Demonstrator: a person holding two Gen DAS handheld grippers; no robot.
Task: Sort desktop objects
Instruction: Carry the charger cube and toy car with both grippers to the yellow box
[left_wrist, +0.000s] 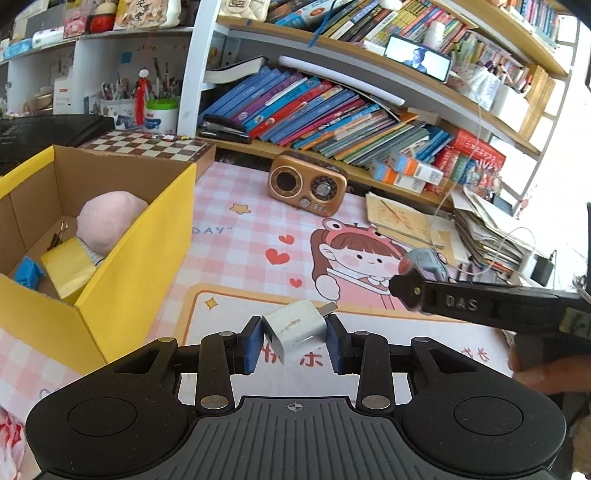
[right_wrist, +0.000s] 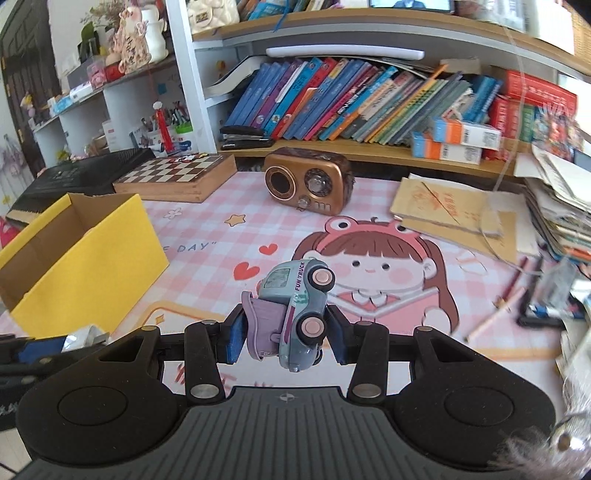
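blue pads of the left gripper (left_wrist: 294, 341) pinch a white charger plug (left_wrist: 295, 334) at lower centre, tilted; the right gripper (right_wrist: 286, 326) is closed on a toy truck (right_wrist: 295, 314), nose up (wheels facing right). yellow box (left_wrist: 125, 280) sits at left. risk: the skewed plug could twist loose, or both grippers could crowd the box opening.

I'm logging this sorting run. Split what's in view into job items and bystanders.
Job items: white charger plug in the left gripper; toy truck in the right gripper; yellow box.

Bystanders: radio, chessboard, leaning books, paper stack.
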